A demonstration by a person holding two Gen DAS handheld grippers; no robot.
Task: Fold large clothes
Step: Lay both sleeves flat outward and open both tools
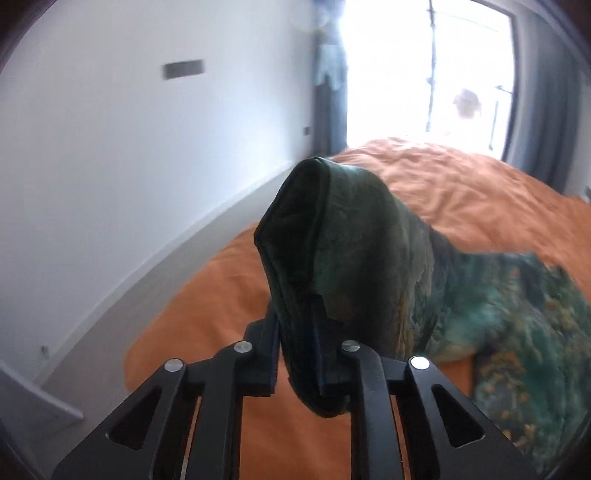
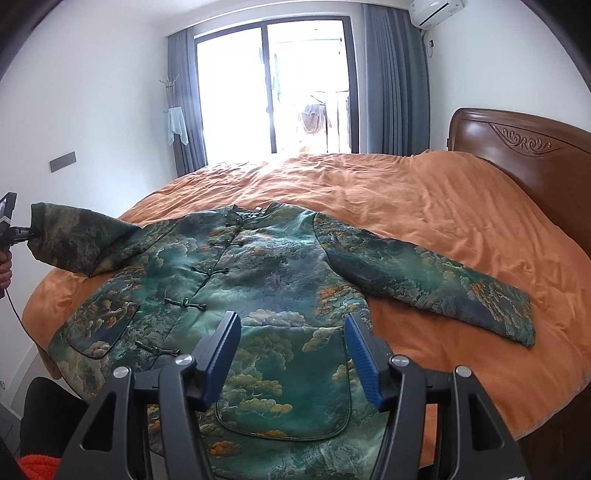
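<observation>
Jacket [image 2: 266,280] lies front-up, buttoned, on orange bed [image 2: 424,206]. Left gripper [image 1: 312,354] clamped on left sleeve cuff [image 1: 321,229], lifted off bed. Right gripper [image 2: 291,354] wide open, empty, above near hem.

No readable text anywhere. The air conditioner [image 2: 436,11] shows no legible brand, the dark wall plate [image 2: 62,161] reads blank, and the small screen [image 2: 8,206] at the left edge is perhaps lit, but too blurred to read.

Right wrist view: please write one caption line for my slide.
Open right hand-held gripper above a green brocade jacket on an orange bedspread; left hand-held gripper lifts one sleeve.
</observation>
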